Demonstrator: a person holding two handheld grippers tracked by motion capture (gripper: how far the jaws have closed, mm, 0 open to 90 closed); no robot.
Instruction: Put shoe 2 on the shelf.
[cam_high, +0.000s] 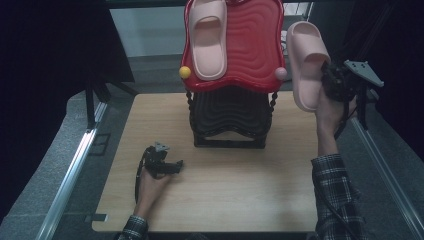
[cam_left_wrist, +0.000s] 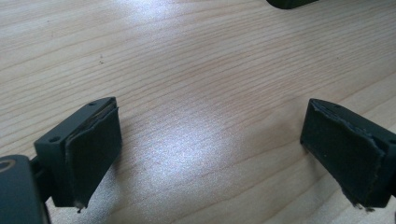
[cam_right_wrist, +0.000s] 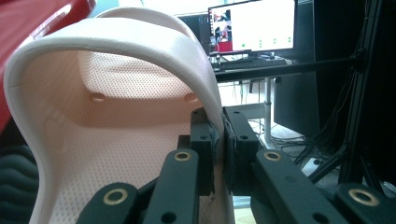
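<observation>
Left tool (cam_high: 170, 166): jaws apart, low over bench (cam_high: 225, 195).
Right tool (cam_high: 327, 75): clamped on pink slipper's (cam_high: 306, 62) strap, held beside red rack (cam_high: 250, 45).

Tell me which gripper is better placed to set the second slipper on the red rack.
Probably the right gripper: its fingers are clamped on the held pink slipper, raised beside the red rack. The left gripper sits open and low over the wooden table.
</observation>
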